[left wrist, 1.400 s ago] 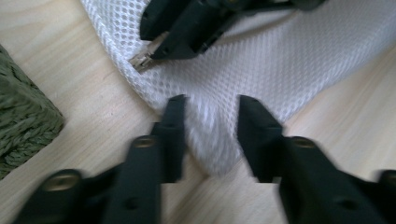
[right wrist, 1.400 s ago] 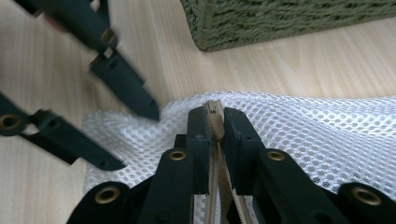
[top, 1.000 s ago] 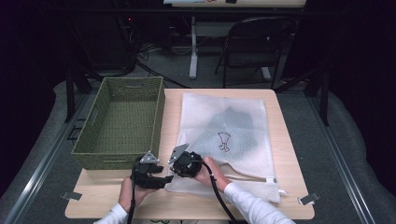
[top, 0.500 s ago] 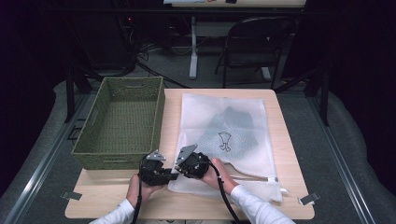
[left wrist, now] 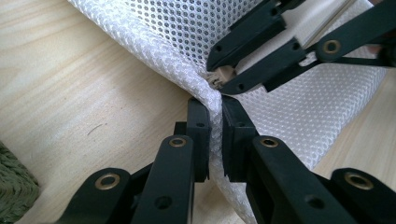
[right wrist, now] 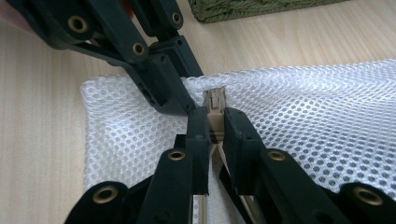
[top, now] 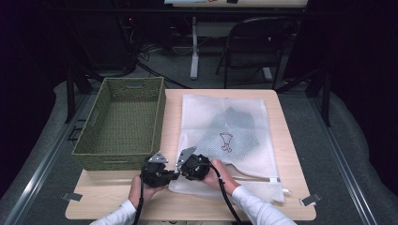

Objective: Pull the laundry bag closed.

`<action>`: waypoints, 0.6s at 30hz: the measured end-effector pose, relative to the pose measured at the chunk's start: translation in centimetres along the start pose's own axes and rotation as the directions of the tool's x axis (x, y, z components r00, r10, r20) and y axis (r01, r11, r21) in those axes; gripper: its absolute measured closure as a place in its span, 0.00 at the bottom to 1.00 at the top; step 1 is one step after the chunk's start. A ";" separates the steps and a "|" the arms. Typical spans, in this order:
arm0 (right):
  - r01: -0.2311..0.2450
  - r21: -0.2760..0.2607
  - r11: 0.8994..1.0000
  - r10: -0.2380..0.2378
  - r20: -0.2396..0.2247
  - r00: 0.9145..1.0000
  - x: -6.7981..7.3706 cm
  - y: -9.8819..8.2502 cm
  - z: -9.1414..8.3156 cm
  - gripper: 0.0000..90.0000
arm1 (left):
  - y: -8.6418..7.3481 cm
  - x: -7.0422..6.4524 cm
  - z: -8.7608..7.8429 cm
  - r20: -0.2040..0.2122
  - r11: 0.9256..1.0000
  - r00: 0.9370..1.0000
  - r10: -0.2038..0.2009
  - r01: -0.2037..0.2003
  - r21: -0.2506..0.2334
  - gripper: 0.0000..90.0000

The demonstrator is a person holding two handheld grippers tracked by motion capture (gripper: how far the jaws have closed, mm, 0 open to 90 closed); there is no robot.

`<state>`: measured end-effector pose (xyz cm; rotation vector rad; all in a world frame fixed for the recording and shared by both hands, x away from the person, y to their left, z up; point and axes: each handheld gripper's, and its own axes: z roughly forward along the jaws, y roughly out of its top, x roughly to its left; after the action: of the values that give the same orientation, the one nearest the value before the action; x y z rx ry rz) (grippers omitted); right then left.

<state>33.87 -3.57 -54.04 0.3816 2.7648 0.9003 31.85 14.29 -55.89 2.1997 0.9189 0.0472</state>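
Wicker came first on the left: we counted one green woven basket (top: pixel 123 123) on the one wooden table (top: pixel 291 154), and beside it one white mesh laundry bag (top: pixel 234 136) lying flat, with one dark garment (top: pixel 237 124) visible through the mesh. At the bag's near left corner we counted two grippers, one in each hand.

We saw the left gripper (left wrist: pixel 215 109) pinching a fold of the bag's mesh edge, its jaws narrowed onto the cloth. They had just been closing, and the mesh was between them. Just beyond it, the right gripper (right wrist: pixel 215 122) had its jaws narrow on the one beige zipper pull (right wrist: pixel 215 103) at that same corner, the two pairs of jaws almost touching tip to tip.

Against the frame a second earlier, we noted that the left gripper (top: pixel 157 172) had come rightward from the bare table near the basket to the bag's corner, meeting the right gripper (top: pixel 195 166), which had kept its place. The basket, the bag and the garment inside lay as before.
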 end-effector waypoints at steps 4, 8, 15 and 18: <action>0.016 0.009 1.000 -0.016 0.002 1.000 0.1 0.1 0.1 0.91 | -0.1 0.1 0.0 -0.003 1.000 1.000 0.002 -0.002 -0.005 0.93; 0.025 0.022 0.999 -0.026 0.011 1.000 0.2 0.2 0.2 0.91 | -0.2 0.0 -0.1 -0.003 1.000 1.000 -0.004 0.004 -0.011 0.94; 0.020 0.024 1.000 -0.020 0.011 1.000 0.1 0.0 0.0 0.91 | -0.1 -0.2 -0.2 -0.009 1.000 1.000 -0.003 0.003 -0.020 0.95; 0.020 0.028 0.999 -0.020 0.014 1.000 0.1 0.0 -0.1 0.91 | 0.0 -0.2 -0.3 -0.004 1.000 1.000 -0.011 0.011 -0.023 0.95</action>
<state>33.74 -3.57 -54.01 0.3627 2.7656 0.8518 31.58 14.37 -55.66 2.1736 0.9284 0.0571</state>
